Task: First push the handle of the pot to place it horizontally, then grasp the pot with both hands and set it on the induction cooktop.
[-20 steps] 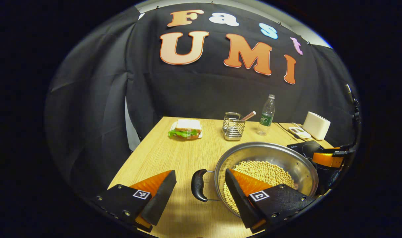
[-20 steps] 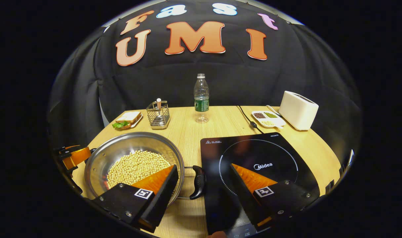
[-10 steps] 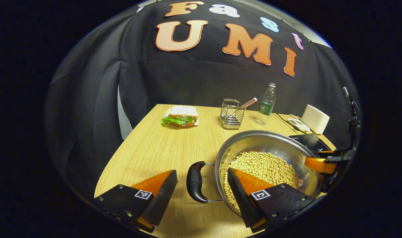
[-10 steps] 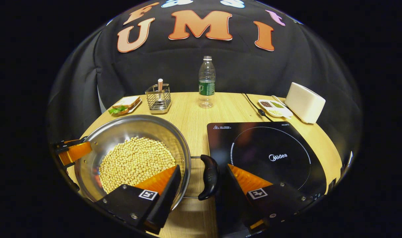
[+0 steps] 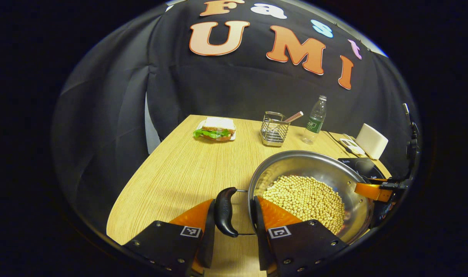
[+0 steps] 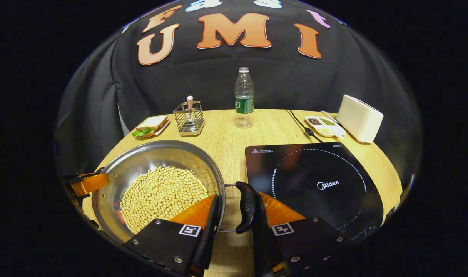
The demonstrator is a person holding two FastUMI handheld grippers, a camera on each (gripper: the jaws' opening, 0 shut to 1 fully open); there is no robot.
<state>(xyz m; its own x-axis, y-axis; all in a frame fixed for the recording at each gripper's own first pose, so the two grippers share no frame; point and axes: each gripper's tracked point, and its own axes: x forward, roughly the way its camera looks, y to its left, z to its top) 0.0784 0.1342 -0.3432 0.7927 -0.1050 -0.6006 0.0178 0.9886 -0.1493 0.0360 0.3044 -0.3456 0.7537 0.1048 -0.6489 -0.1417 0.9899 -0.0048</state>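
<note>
Both grippers' fingers point(image 5: 203, 227) point(image 6: 263, 215) have closed on the pot's handles point(image 5: 225, 211).

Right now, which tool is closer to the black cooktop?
Right. The right tool grips the pot by the handle beside the cooktop; the left tool holds the opposite handle, with the whole pot between it and the cooktop.
</note>
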